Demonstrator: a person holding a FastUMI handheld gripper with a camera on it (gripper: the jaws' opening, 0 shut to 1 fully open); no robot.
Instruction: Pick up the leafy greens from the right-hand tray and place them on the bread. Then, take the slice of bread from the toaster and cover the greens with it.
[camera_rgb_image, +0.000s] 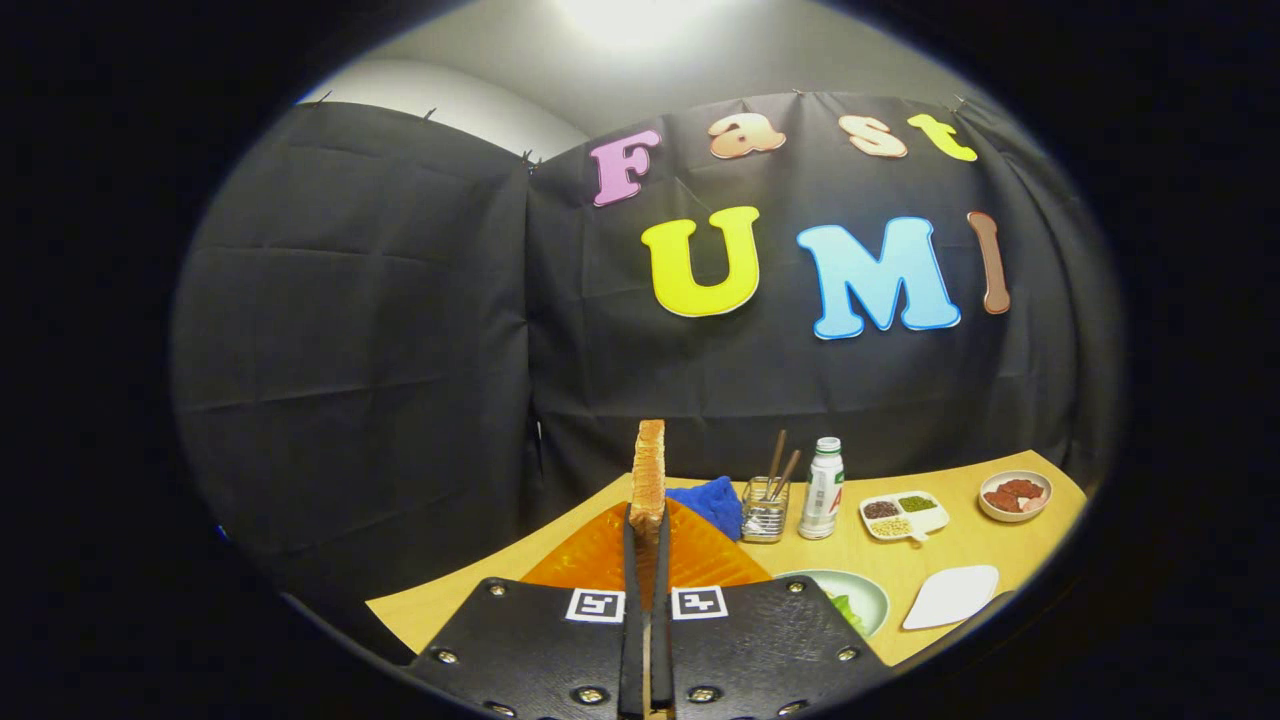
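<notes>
1. The hand-held gripper (648, 520) has its two fingers drawn close together, and both press on the lower part of a slice of toasted bread (649, 475).
2. The slice stands upright and edge-on between the fingers, and its top rises well above the fingertips, against the black cloth wall (400, 300) of the booth.
3. Just beyond the fingers, an orange mat (590, 555) lies on the wooden table (860, 555).
4. A blue cloth (712, 503) lies behind the mat, near the bread.
5. To the right of the cloth stands a clear holder (765, 515) with brown chopsticks (780, 462) inside it, and just beside it a white bottle with a green cap (823, 488).
6. Further to the right there is a small white divided dish (905, 515) with dark, green and pale fillings, and after it a round bowl (1015, 495) with reddish-brown food.
7. Close to the gripper body, on its right, a pale green plate (868, 590) holds the leafy greens (850, 610); the gripper body hides part of it, so it cannot be told whether bread lies under the greens.
8. An empty white tray (952, 597) lies just to the right of this plate.
</notes>
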